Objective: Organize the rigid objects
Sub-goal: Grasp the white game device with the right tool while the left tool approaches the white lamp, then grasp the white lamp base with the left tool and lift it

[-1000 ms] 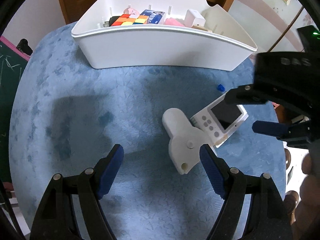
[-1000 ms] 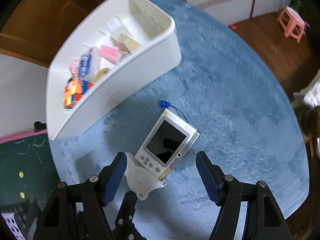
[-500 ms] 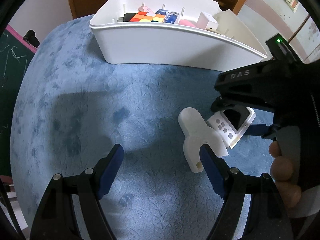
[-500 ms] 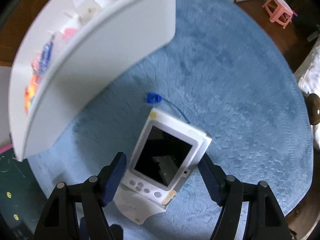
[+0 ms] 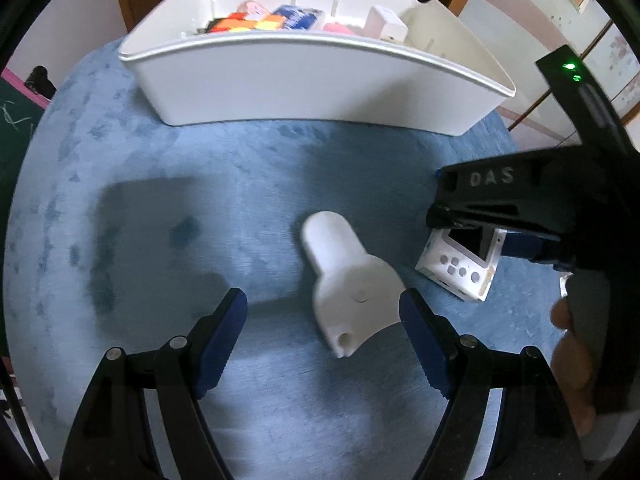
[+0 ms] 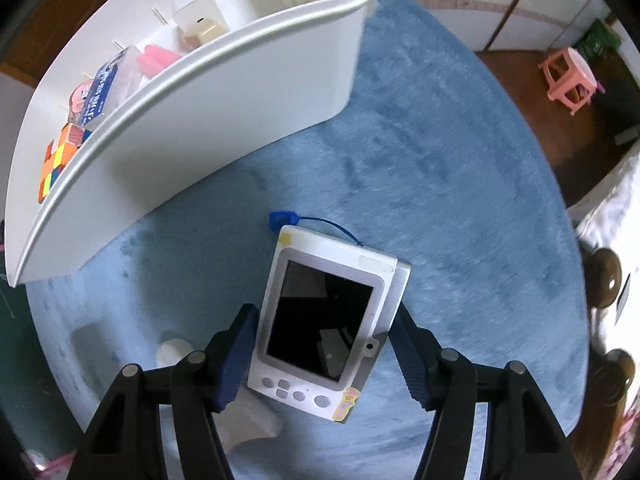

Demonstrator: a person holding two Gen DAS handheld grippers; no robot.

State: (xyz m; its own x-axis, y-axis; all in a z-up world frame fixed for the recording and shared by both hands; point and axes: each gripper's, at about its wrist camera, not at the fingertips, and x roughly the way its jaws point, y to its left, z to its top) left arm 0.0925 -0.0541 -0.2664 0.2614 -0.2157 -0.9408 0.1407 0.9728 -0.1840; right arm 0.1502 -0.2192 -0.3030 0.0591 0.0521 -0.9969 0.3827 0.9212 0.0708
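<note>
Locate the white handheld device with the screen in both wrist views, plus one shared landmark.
Left wrist: the handheld device lies at right of centre on the blue rug, partly under the right tool.
Right wrist: the same device fills lower centre, between that tool's blue pads, screen facing up.
Shared landmark: the white bin sits behind it, at top in the left view and at upper left in the right view.

White part (image 6: 240, 416) mostly hidden — behind right claw (image 6: 326, 354)
</note>
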